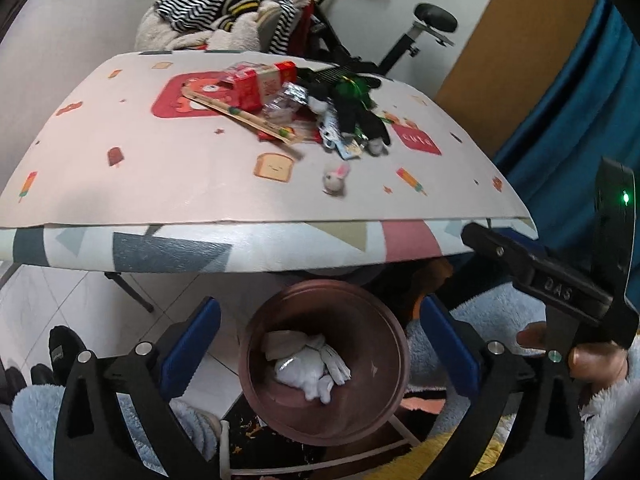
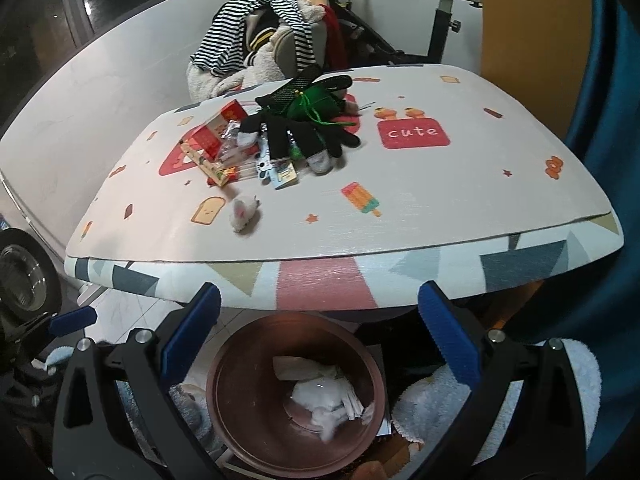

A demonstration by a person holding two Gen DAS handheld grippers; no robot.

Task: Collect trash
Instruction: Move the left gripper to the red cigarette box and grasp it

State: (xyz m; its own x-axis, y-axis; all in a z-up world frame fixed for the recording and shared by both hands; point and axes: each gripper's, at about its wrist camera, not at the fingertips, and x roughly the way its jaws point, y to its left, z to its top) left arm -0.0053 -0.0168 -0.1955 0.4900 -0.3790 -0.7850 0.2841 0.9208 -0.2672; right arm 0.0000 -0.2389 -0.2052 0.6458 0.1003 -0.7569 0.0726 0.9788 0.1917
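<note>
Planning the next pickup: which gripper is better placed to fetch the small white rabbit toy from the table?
Probably the left gripper: both hang open and empty over the bin, but the rabbit toy lies dead ahead of it, and left of centre for the right gripper.

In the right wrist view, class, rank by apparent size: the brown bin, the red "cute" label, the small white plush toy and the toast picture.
1. brown bin, though it is nearest the camera
2. red "cute" label
3. small white plush toy and toast picture: too alike to rank

We're in a home, folks: exercise bike by the wall, laundry-heaped chair, cartoon-print cover on the desk.
</note>
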